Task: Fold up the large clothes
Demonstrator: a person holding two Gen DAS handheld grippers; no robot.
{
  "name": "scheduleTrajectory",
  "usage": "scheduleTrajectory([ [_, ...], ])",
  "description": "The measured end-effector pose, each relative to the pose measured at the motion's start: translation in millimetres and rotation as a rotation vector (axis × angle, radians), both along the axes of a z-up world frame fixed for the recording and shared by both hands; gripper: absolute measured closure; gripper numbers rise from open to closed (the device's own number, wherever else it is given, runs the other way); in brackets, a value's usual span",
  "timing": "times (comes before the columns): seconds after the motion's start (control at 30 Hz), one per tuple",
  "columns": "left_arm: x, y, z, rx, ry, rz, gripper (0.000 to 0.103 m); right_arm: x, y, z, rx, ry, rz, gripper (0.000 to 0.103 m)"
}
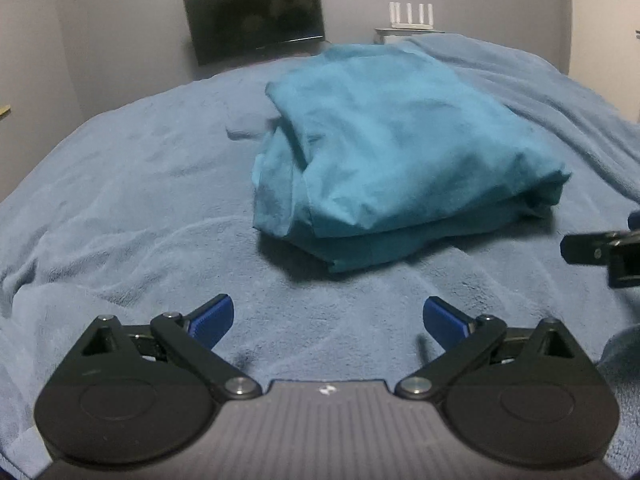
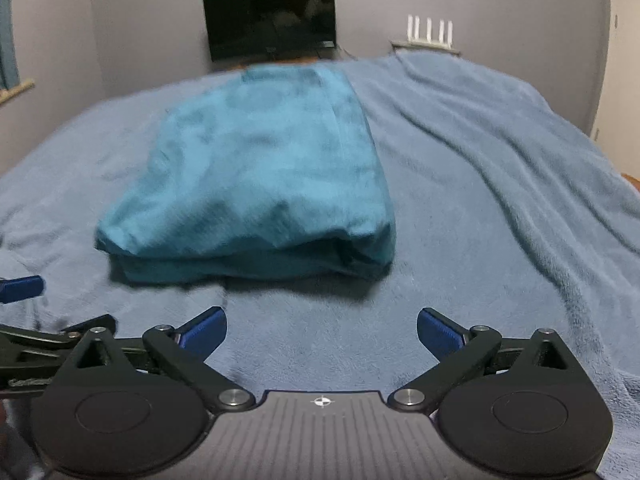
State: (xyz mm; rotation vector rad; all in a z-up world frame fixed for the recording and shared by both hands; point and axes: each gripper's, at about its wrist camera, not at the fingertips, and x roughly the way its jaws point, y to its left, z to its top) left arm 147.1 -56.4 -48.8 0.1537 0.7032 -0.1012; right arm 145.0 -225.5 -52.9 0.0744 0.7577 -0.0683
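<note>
A teal cotton garment (image 1: pixel 400 160) lies folded into a thick, layered bundle in the middle of the light blue fleece blanket (image 1: pixel 120 200), its top smooth, lower edges slightly rumpled.

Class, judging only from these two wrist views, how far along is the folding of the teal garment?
Done: the teal cloth garment lies in a folded stack on the blue fleece blanket. In hand: nothing; the left gripper and right gripper are open and empty. Left: perhaps tidying its loose left edge.
</note>
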Motion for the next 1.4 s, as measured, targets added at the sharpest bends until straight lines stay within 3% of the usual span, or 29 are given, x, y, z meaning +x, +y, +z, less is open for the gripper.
scheduleTrajectory([
  [0.23, 0.0, 10.1, 3.7, -0.056, -0.001, 0.043, 0.001, 1.2, 4.8, -1.8, -0.019, -0.042, 0.004, 0.0],
  [1.4, -1.7, 11.0, 2.2, -0.056, 0.015, 0.053, 0.001, -5.5, 6.7, 3.9, -0.048, -0.054, -0.014, 0.0],
])
